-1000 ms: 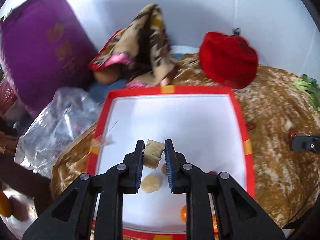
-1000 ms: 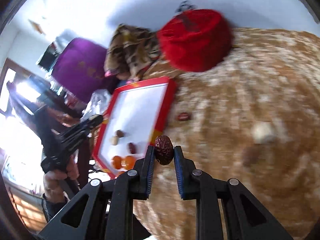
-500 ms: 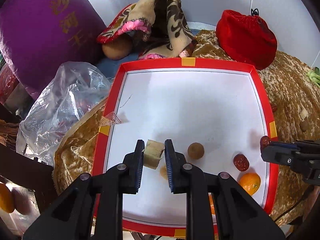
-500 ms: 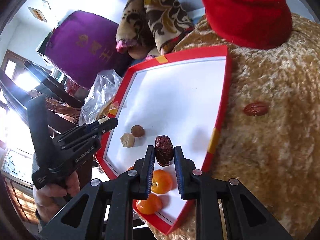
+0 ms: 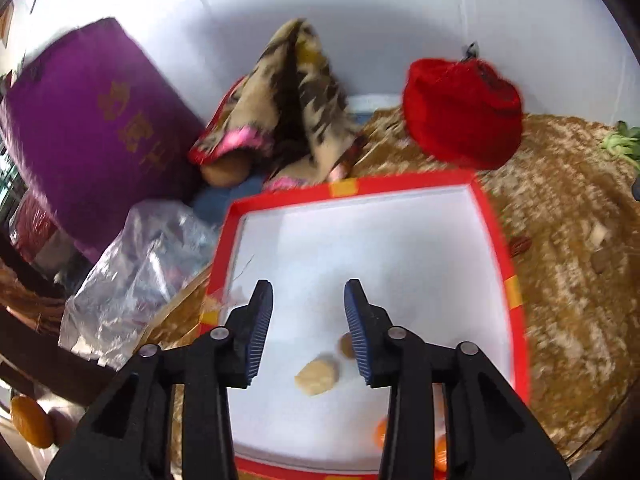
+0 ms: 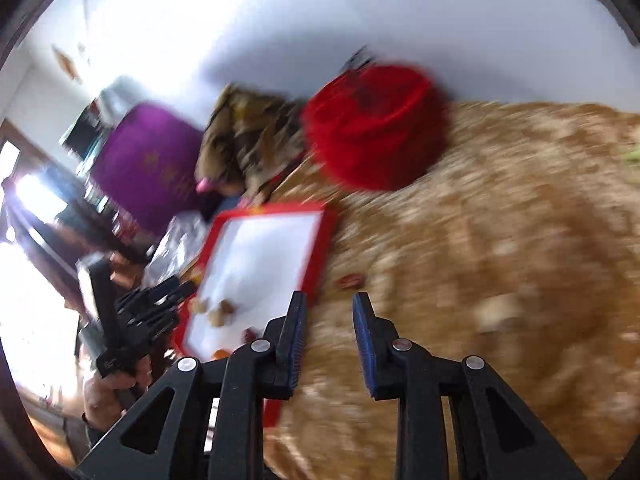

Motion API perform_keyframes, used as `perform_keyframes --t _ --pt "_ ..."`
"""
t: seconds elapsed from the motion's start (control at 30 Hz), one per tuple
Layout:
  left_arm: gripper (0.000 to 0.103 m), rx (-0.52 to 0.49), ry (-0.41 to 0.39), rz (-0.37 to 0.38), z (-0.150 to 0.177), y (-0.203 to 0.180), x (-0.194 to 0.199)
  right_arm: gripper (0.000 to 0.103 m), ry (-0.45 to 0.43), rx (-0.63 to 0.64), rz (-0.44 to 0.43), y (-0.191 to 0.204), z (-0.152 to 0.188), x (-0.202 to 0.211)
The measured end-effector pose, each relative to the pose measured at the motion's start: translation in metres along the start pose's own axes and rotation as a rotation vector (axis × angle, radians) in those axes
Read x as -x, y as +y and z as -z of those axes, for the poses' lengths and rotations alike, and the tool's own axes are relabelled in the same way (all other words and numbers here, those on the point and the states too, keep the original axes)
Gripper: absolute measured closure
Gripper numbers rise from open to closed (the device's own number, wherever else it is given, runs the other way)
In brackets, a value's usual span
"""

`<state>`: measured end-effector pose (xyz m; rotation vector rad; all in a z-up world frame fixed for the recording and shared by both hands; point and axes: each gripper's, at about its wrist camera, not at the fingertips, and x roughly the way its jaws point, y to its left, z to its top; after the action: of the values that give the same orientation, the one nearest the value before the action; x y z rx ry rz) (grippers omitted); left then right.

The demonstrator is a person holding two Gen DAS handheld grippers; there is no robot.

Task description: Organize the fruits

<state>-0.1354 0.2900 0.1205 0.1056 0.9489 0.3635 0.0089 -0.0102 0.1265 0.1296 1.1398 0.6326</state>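
Observation:
A red-rimmed white tray (image 5: 502, 264) lies on the golden tablecloth; it also shows in the right wrist view (image 6: 324, 240). My left gripper (image 5: 309, 332) is open and empty above the tray's near part. Below it lie a pale yellowish piece (image 5: 318, 378), a brown round fruit (image 5: 345, 346) and oranges (image 5: 380, 432). My right gripper (image 6: 329, 340) is open and empty over the cloth, right of the tray. A red date (image 6: 249, 334) lies in the tray near it. Another date (image 6: 351, 280) and pale pieces (image 6: 496, 308) lie on the cloth. This view is blurred.
A red fabric pouch (image 5: 460, 114) and a patterned cloth (image 5: 296, 92) stand behind the tray. A purple box (image 5: 92, 128) and a crumpled plastic bag (image 5: 136, 276) are at the left. Green leaves (image 5: 622, 144) lie at the far right. The left gripper shows in the right wrist view (image 6: 160, 300).
Both grippers have opened. The left one let go of its pale piece and the right one let go of its red date, then moved back away from the tray.

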Motion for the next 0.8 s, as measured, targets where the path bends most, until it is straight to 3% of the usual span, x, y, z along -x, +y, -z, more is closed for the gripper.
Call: perform_keyframes --t 0.1,0.23,0.63,0.8 --pt "0.063 -0.012 -0.036 0.067 -0.01 -0.018 0.01 0.073 -0.03 -0.051 0.035 -0.037 0.001 0.027" --pt "0.061 -0.033 -0.045 0.119 -0.023 -0.047 0.014 0.073 0.008 -0.119 0.069 -0.066 0.007 0.029" --pt "0.061 -0.107 -0.016 0.186 -0.041 -0.123 0.009 0.073 0.174 -0.186 0.054 -0.094 0.018 0.006" --pt "0.058 -0.222 0.014 0.234 -0.039 -0.17 0.007 0.073 0.179 -0.23 0.045 -0.102 0.018 0.003"
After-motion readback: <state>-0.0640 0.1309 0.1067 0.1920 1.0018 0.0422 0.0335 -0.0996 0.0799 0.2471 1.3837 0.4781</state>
